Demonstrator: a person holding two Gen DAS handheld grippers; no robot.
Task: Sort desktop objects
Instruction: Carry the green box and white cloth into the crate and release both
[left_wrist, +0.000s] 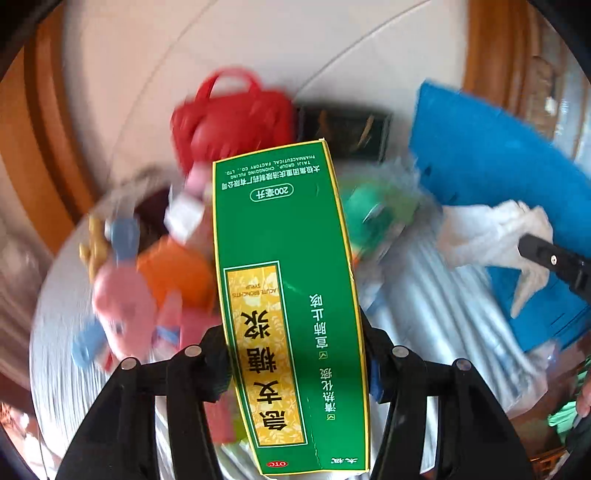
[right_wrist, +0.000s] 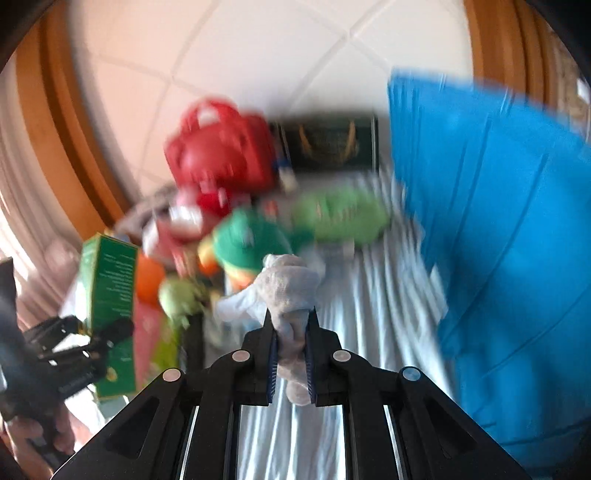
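The left tongs (left_wrist: 295, 354) grip a green syrup box (left_wrist: 288, 295) above the toy-strewn bench (right_wrist: 369, 295); the right tongs (right_wrist: 291, 354) pinch a grey-white sock (right_wrist: 288, 284) beside the blue bin (right_wrist: 498, 258).

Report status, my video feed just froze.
Left gripper holding green medicine box. Right gripper shut on white cloth. Toys crowd the table ahead.

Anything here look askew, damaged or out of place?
Nothing looks damaged or spilled. The green box sits slightly tilted in the left gripper, and a pale cloth hangs bunched from the right gripper. The toys behind are a jumbled, blurred heap.
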